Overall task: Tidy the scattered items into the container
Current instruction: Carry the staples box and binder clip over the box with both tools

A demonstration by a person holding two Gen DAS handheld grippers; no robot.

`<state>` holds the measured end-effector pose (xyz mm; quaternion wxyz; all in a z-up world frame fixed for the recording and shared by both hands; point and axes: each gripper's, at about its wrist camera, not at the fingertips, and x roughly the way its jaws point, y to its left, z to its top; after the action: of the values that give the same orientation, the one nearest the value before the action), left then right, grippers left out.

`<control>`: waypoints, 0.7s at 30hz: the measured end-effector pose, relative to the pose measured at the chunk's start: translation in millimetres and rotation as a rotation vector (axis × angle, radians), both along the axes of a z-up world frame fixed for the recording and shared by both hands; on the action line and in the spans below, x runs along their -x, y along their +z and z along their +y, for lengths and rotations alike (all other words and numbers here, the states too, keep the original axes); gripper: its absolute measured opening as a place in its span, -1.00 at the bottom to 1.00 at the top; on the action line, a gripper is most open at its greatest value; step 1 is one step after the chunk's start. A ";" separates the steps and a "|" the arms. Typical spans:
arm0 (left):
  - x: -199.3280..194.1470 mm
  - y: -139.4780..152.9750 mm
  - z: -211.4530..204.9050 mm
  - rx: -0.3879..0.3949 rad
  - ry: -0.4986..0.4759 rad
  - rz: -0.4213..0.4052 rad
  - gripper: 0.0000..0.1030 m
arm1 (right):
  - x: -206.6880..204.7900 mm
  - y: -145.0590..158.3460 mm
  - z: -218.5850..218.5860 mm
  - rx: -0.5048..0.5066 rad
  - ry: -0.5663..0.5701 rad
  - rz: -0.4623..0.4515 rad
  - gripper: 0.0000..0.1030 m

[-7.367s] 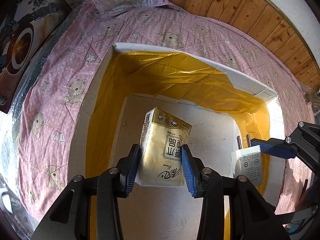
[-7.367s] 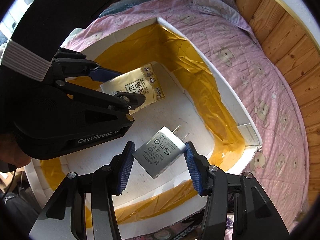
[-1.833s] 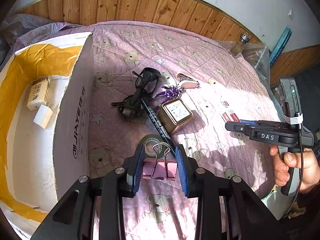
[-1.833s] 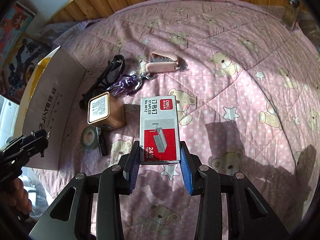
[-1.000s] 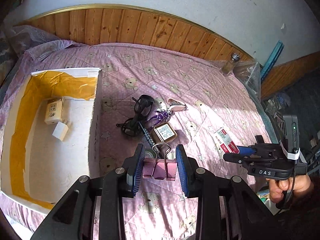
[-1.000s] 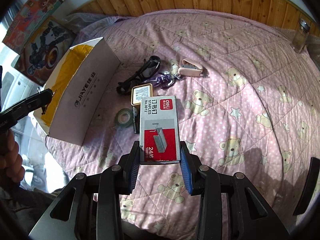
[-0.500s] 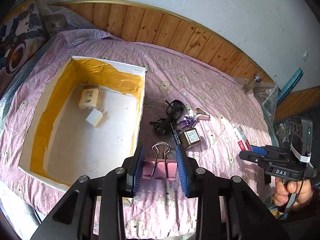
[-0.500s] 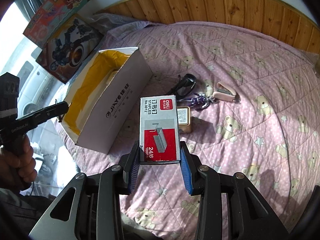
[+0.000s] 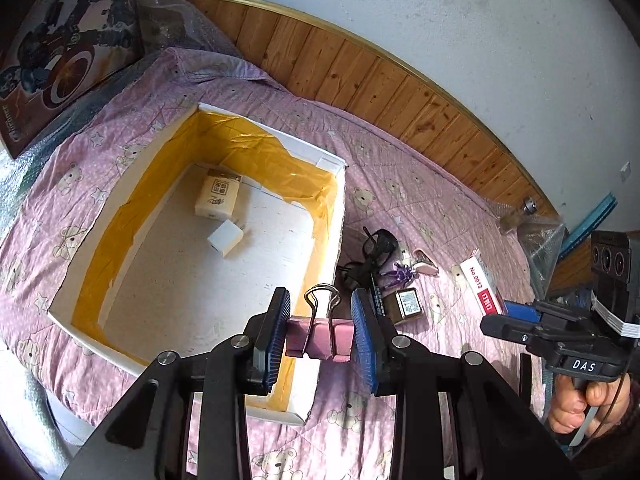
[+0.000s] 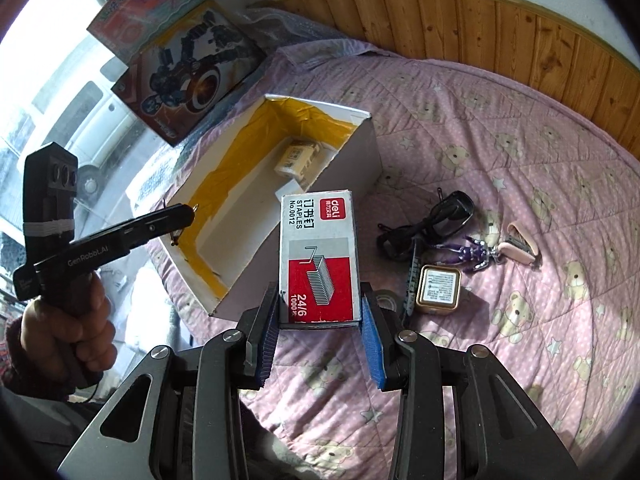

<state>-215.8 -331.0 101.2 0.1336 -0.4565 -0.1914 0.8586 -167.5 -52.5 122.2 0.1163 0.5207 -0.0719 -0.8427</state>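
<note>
The left gripper (image 9: 320, 334) has its jaws clamped on a pink binder clip (image 9: 319, 336), wire handles pointing up and away from the camera, held in the air above the near right corner of the white box (image 9: 335, 216). The box sits on the bed (image 9: 400, 184) toward its left edge, open at the top, its inner walls lined with yellow tape. On the box floor near the far wall lie a beige tissue pack (image 9: 218, 195) and, just beside it, a white plug adapter (image 9: 225, 237).

The right gripper (image 10: 320, 320) has its jaws closed on a red and white staple box (image 10: 318, 256), held flat with the label up, in the air over the pink bear-print quilt (image 10: 500, 128) just outside the box's right wall.

On the quilt, right of the box, the loose things lie close together: black glasses (image 10: 436, 220), a purple keychain figure (image 10: 472, 254), a pink stapler (image 10: 520, 248), a small gold-rimmed tin (image 10: 437, 290), a dark pen (image 10: 412, 276) and a roll of tape (image 10: 386, 300) partly hidden behind the right gripper's fingertip.

A hand (image 10: 68, 324) grips the left tool's handle at the left edge of the right wrist view.
</note>
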 end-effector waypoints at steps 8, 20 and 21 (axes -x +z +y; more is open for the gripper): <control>8.6 5.5 -36.8 -0.016 0.097 0.006 -0.36 | 24.4 18.9 -27.6 0.004 0.084 0.035 -0.25; 20.9 3.7 -50.7 -0.026 0.133 0.006 -0.36 | 56.9 29.2 -57.1 0.023 0.153 0.061 -0.25; 22.4 3.7 -52.9 -0.025 0.135 0.004 -0.36 | 60.1 30.1 -60.3 0.017 0.159 0.062 -0.25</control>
<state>-238.3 -383.9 104.9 0.0815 -0.4390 -0.2320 0.8642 -227.6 -112.8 152.3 0.1893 0.4975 -0.0337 -0.8459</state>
